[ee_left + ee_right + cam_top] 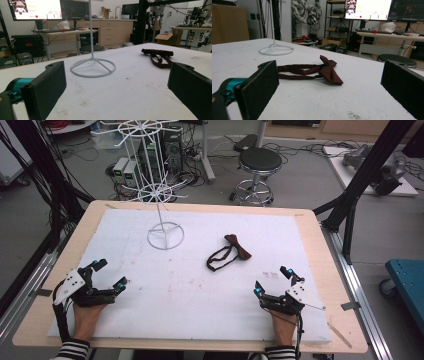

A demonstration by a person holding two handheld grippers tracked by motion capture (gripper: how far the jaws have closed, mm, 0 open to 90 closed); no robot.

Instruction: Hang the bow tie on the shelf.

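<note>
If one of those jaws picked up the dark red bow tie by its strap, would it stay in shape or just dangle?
The bow tie would probably dangle: its thin strap already lies in a loose, slack loop on the white mat. It looks like light cloth, so a push would likely bunch it up or drag it along, not roll it.

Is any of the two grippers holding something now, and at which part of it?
Nothing is held. The left hand-held gripper and the right hand-held gripper both rest open on the table, and the bow tie lies untouched.

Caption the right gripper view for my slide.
Open right gripper faces a dark red bow tie lying on the white table.
</note>
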